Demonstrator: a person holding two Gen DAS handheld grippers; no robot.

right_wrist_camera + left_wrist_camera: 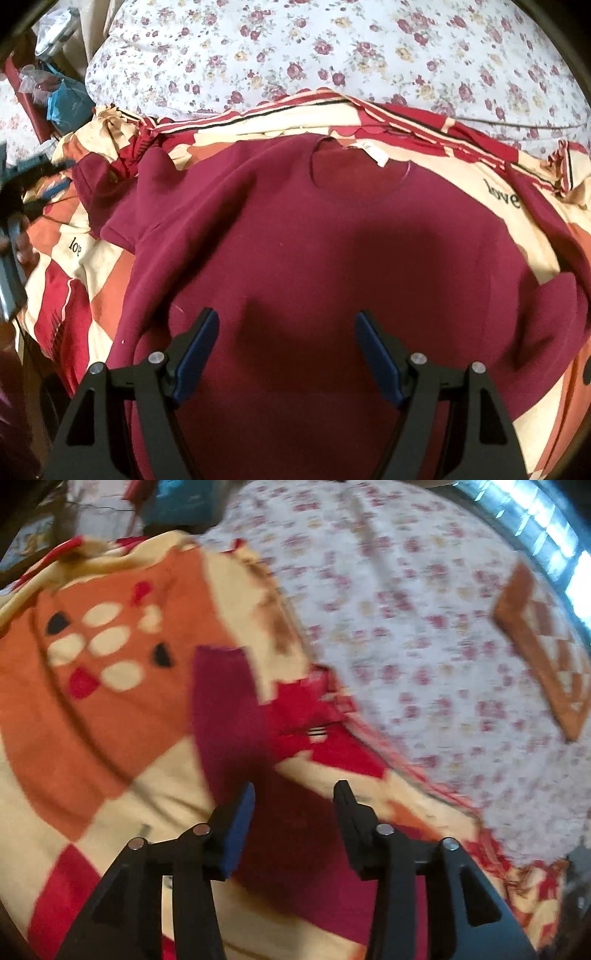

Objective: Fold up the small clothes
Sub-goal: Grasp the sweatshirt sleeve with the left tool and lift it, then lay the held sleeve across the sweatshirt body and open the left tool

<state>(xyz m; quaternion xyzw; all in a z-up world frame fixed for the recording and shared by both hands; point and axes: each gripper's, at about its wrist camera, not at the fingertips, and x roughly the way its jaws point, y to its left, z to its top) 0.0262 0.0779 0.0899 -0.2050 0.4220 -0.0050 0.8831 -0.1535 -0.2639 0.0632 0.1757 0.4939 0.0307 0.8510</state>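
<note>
A maroon T-shirt [295, 240] lies spread flat on a patterned blanket, its neck opening with a white label [375, 153] at the far side. Its left sleeve [122, 192] is bunched near the blanket's edge. My right gripper [286, 321] hovers over the shirt's lower body, jaws wide apart with nothing between them. The left wrist view is blurred. There my left gripper [295, 794] stands partly open above a strip of the maroon shirt [229, 701]. Its pads [245, 812] do not press on the cloth.
The blanket [110, 720] is orange, cream and red and covers the near part of a bed with a floral sheet [295, 55]. An orange patterned cushion [546, 653] lies at the far right. Bags and clutter [66, 103] sit off the bed's left side.
</note>
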